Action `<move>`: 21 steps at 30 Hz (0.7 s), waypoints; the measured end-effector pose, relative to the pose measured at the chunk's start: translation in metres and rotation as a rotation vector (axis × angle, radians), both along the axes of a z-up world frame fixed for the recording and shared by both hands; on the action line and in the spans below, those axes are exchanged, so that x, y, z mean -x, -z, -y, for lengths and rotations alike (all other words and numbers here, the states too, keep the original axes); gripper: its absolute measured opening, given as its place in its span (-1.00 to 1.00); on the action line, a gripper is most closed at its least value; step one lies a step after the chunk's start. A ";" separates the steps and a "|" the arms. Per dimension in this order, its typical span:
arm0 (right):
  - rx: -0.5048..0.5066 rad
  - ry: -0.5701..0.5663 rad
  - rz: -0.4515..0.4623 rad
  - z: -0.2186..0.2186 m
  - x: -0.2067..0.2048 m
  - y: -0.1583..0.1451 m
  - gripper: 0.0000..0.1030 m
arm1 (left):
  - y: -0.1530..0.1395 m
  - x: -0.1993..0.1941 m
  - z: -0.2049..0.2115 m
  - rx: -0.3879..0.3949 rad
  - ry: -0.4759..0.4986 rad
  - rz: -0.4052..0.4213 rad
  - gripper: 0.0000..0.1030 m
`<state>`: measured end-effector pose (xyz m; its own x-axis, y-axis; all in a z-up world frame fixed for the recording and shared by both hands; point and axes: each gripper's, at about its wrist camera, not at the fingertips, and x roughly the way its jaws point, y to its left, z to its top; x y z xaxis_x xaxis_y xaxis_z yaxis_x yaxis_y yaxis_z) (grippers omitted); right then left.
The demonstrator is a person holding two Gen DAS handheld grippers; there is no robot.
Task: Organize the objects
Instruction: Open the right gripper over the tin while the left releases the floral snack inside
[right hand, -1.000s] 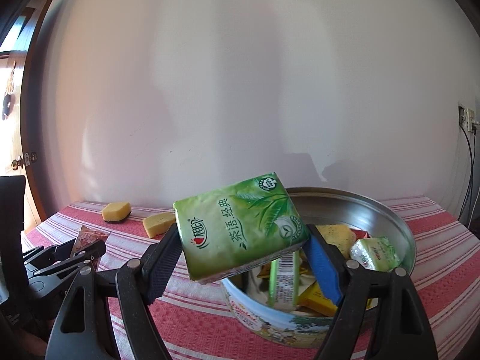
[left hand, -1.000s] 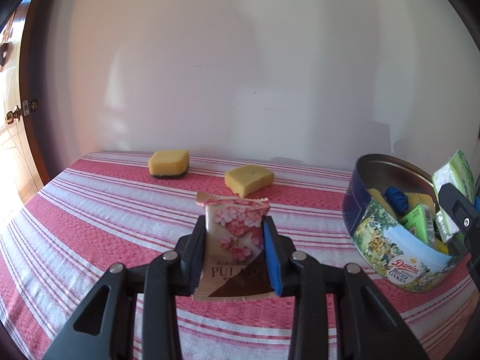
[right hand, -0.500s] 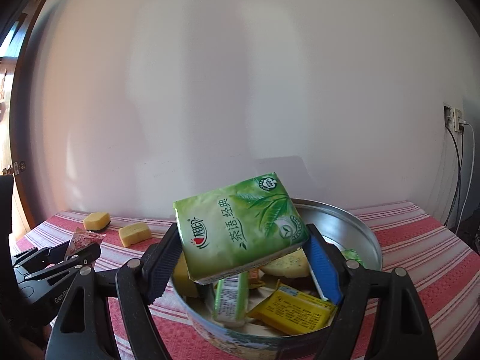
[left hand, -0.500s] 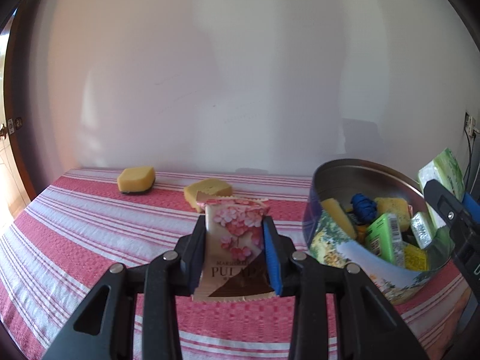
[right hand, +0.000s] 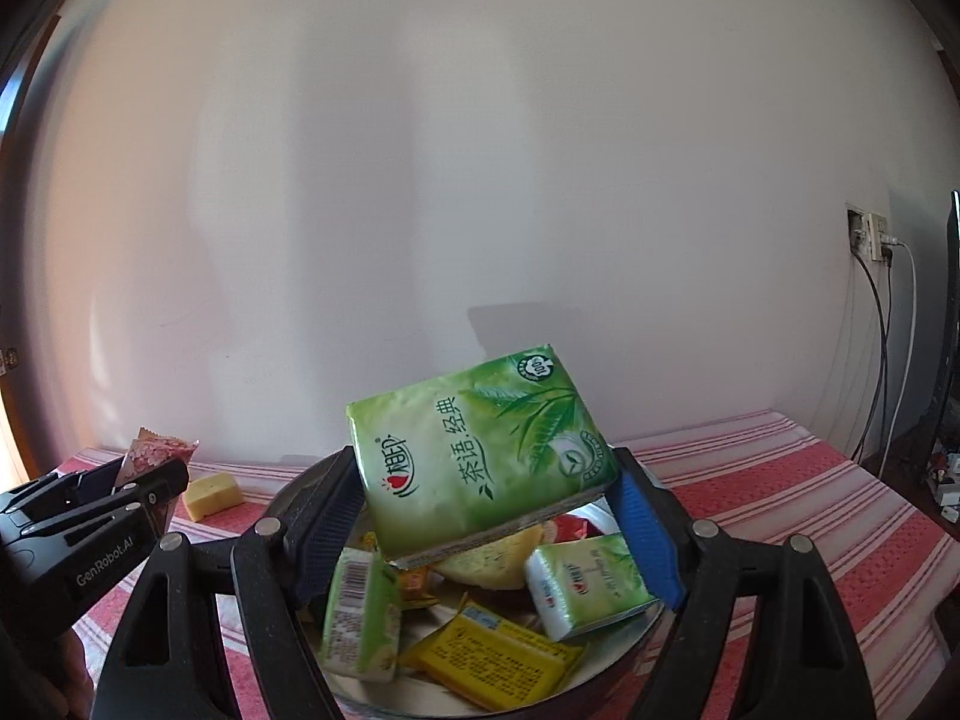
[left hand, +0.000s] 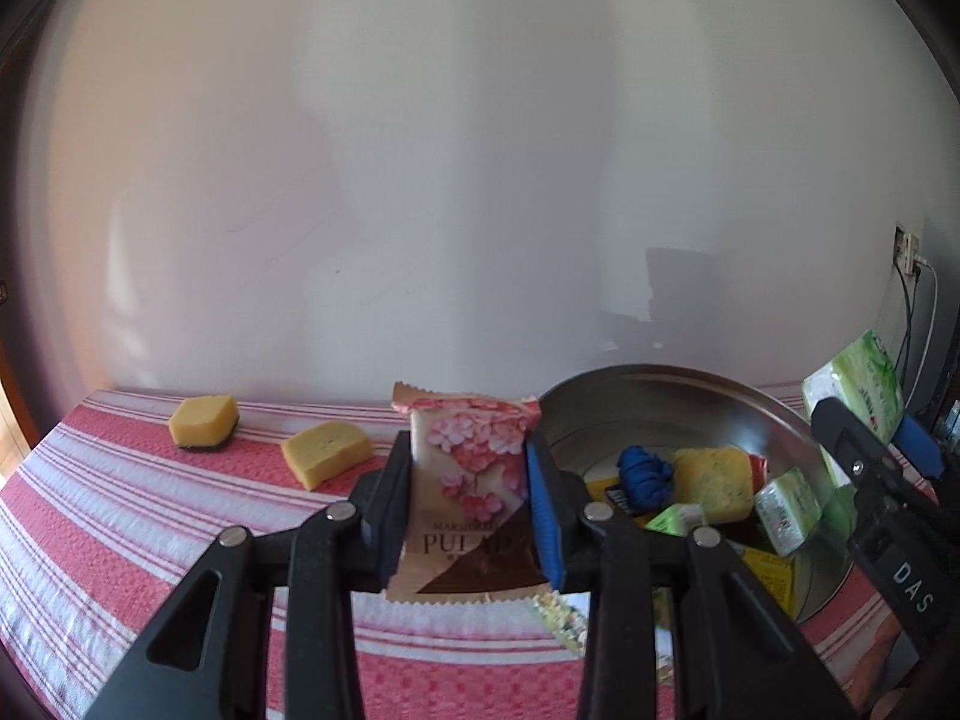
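My left gripper (left hand: 471,480) is shut on a pink flowered snack packet (left hand: 468,480), held upright just left of the round cookie tin (left hand: 690,387). My right gripper (right hand: 486,492) is shut on a green tissue pack (right hand: 480,456), held tilted over the tin (right hand: 606,687). The tin holds several items: small green tissue packs (right hand: 585,582), a yellow packet (right hand: 492,654), a yellow sponge (left hand: 714,480) and a blue bundle (left hand: 645,474). The left gripper with its packet (right hand: 156,456) shows at the left of the right wrist view. The right gripper's pack (left hand: 852,390) shows at the right of the left wrist view.
Two yellow sponges (left hand: 204,429) (left hand: 327,459) lie on the red-striped tablecloth (left hand: 120,516) near the white wall. A wall socket with cables (right hand: 870,240) is at the right. The table's right edge (right hand: 918,498) drops off beside dark equipment.
Both grippers have moved right and toward the tin, still holding their items. The tissue pack now hangs over the tin's inside; the snack packet is at the tin's left rim.
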<state>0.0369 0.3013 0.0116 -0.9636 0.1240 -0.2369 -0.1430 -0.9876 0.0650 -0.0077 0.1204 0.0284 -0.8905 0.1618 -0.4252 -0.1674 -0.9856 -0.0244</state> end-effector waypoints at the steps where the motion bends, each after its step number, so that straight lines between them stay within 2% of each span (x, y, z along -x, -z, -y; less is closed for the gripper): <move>1: 0.006 0.009 0.002 -0.003 0.001 0.000 0.58 | 0.000 0.002 -0.003 -0.003 0.005 0.002 -0.33; 15: 0.024 0.114 0.017 -0.041 0.012 -0.002 0.58 | 0.003 0.020 -0.054 0.023 0.093 0.017 -0.33; 21: 0.022 0.128 0.042 -0.048 0.021 0.002 0.58 | 0.008 0.030 -0.077 0.043 0.118 0.056 -0.33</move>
